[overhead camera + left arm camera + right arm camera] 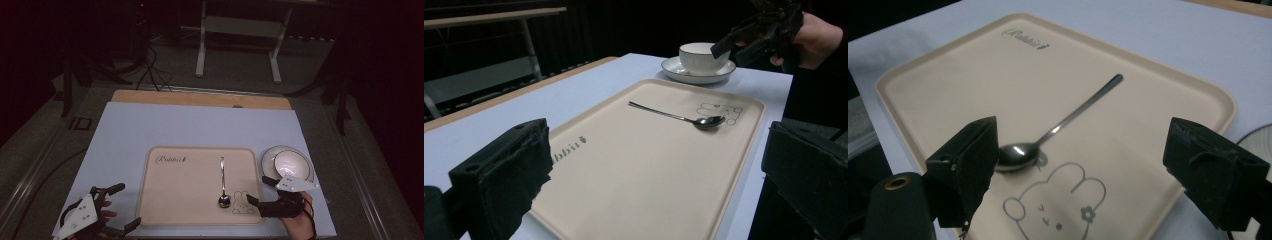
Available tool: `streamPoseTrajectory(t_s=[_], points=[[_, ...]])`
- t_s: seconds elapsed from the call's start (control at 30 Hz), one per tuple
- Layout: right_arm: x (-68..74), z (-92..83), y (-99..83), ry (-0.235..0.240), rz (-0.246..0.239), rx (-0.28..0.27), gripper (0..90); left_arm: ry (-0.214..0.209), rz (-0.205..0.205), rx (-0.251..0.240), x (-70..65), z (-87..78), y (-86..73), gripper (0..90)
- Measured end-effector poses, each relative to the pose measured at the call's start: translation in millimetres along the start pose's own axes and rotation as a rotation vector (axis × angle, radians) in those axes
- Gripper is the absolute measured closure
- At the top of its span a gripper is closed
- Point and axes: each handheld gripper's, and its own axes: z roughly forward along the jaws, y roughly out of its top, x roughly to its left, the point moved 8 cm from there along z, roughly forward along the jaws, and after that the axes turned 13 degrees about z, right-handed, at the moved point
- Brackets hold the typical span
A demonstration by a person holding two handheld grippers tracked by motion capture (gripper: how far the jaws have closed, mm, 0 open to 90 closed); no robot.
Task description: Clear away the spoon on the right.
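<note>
The right gripper (261,191), jaws spread and empty, approaches the spoon (1058,127) lying on the tray (165,200), probably to pick it up. Next it must straddle the handle. The left gripper (116,207) waits, released.

Dim, grainy frames, dark surroundings, soft glare on the spoon (1018,154)

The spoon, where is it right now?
In the high view the spoon lies on the beige tray, right of its middle, bowl end beside the printed rabbit and close to the right gripper.
</note>
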Motion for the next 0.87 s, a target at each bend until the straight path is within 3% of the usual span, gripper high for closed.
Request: streamPoseTrajectory(t_s=[0.13,0.4,0.87], points=[[-3.8,-2.7,-5.0,-0.003,0.013,-0.005,14.6,0.000,-0.001,0.001,-0.3,0.3,-0.1,0.0],[-10.9,2.1,-16.9,-0.035,-0.032,0.015,14.6,-0.003,-0.001,0.001,-0.4,0.5,-0.3,0.0],[-14.5,6.0,-21.5,-0.035,-0.018,0.027,14.6,-0.013,-0.003,-0.001,-1.6,1.8,-0.3,0.0]])
